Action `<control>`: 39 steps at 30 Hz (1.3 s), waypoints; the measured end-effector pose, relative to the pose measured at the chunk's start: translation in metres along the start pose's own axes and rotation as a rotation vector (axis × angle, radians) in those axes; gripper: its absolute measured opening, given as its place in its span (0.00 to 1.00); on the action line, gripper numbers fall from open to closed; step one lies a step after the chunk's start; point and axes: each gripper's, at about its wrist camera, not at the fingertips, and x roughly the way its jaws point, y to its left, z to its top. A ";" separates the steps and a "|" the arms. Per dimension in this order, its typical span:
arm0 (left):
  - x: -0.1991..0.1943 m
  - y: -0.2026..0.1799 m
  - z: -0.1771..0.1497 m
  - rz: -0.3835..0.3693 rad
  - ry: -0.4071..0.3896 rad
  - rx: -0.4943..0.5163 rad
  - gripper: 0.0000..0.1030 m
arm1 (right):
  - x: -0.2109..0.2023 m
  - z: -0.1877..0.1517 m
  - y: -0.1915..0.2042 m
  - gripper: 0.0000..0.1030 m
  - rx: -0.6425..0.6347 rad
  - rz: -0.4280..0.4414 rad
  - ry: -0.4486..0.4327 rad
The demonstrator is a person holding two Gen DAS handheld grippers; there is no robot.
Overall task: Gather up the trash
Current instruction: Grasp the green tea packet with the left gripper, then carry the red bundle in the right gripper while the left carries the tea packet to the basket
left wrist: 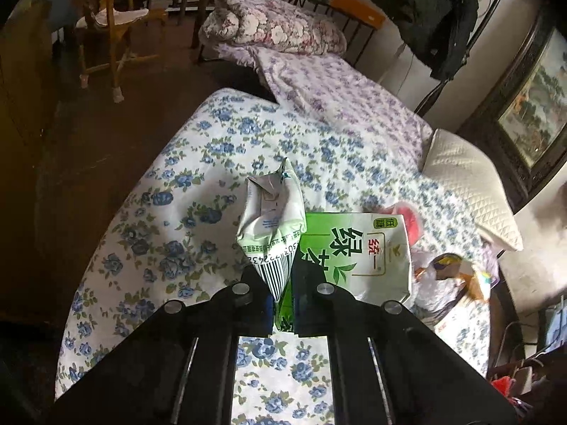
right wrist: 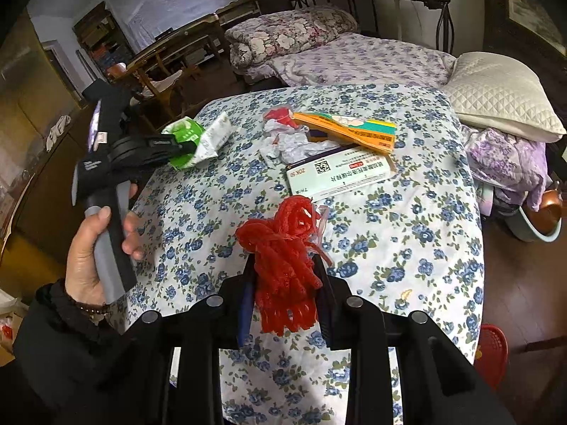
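Black sleeve [right wrist: 60, 322], beaded bracelet [right wrist: 88, 307], black jaws

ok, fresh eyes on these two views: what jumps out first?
The bright red mesh netting bunched in the right gripper, low centre in its view. Next, the crushed green tea carton clamped in the left gripper, held over the blue-flowered bedspread. Beyond lie medicine boxes and crumpled paper.
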 end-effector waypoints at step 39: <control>-0.065 -0.375 -0.243 -0.289 0.167 0.591 0.08 | -0.136 -0.205 -0.278 0.30 0.451 -0.314 -0.094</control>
